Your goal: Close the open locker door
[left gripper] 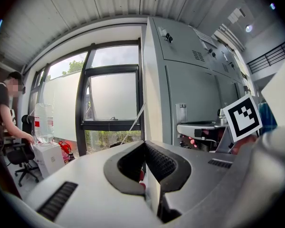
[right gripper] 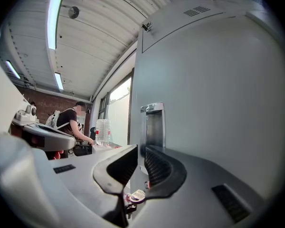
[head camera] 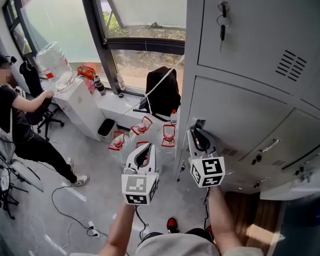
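Note:
The grey locker door point(head camera: 240, 116) fills the right of the head view, with a recessed metal handle point(head camera: 198, 124) at its left edge. My right gripper point(head camera: 196, 133) points at that handle, its tips at or just short of the door face. In the right gripper view the jaws point(right gripper: 140, 148) stand almost together with only a thin slit and nothing between them; the handle point(right gripper: 152, 125) is straight ahead and a key tag point(right gripper: 135, 197) hangs below. My left gripper point(head camera: 144, 149) hangs left of the lockers, shut and empty point(left gripper: 143, 144).
A person point(head camera: 10, 116) sits at far left beside a water dispenser point(head camera: 58, 68). Red-and-white items point(head camera: 144, 129), a black bag point(head camera: 162, 92) and cables point(head camera: 69, 207) lie on the floor. Keys point(head camera: 222, 23) hang from the upper locker. Another panel point(head camera: 288, 188) sticks out at lower right.

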{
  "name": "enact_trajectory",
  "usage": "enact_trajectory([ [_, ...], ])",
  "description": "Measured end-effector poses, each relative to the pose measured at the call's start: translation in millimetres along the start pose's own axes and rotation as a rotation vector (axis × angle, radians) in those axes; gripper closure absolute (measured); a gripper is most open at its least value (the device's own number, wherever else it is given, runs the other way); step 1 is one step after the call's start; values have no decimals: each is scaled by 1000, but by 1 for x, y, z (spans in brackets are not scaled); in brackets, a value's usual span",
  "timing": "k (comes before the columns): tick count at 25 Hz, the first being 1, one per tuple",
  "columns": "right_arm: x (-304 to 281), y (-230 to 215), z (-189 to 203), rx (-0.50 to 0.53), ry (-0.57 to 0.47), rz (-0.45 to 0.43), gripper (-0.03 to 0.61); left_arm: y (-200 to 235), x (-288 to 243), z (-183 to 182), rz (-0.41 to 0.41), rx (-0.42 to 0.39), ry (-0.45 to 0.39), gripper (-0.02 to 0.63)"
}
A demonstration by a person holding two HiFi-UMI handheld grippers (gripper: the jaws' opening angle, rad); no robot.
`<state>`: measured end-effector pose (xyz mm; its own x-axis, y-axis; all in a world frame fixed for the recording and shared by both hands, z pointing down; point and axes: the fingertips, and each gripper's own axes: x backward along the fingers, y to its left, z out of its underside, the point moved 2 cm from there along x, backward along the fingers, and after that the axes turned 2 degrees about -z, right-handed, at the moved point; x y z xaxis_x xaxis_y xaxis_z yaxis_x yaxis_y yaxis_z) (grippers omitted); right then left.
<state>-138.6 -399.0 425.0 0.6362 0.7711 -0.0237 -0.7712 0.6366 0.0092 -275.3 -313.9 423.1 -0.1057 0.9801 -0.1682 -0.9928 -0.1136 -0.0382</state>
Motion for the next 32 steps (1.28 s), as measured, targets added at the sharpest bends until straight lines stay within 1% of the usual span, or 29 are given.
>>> enact_trajectory([
  [3,2,1,0,-3,9,6,532,-2,4,0,-4,-2,-1,592],
  [6,4,0,0,-3,15,33,534,-2,10,0,-8,-2,-1,592],
  [11,17,-18,-6,-33,1,94,532,-2,18,-4,-12,-5,-16,592],
  [15,37,-29,-16,-23,-21,121,532,-8,23,-11,-1,-13,-30,592],
  [23,100,-41,-34,35,-53,178,532,-49,33,-24,76,-45,-70,592],
  [32,181,-43,-32,74,-53,243,532,-108,47,-27,186,-77,-89,592],
])
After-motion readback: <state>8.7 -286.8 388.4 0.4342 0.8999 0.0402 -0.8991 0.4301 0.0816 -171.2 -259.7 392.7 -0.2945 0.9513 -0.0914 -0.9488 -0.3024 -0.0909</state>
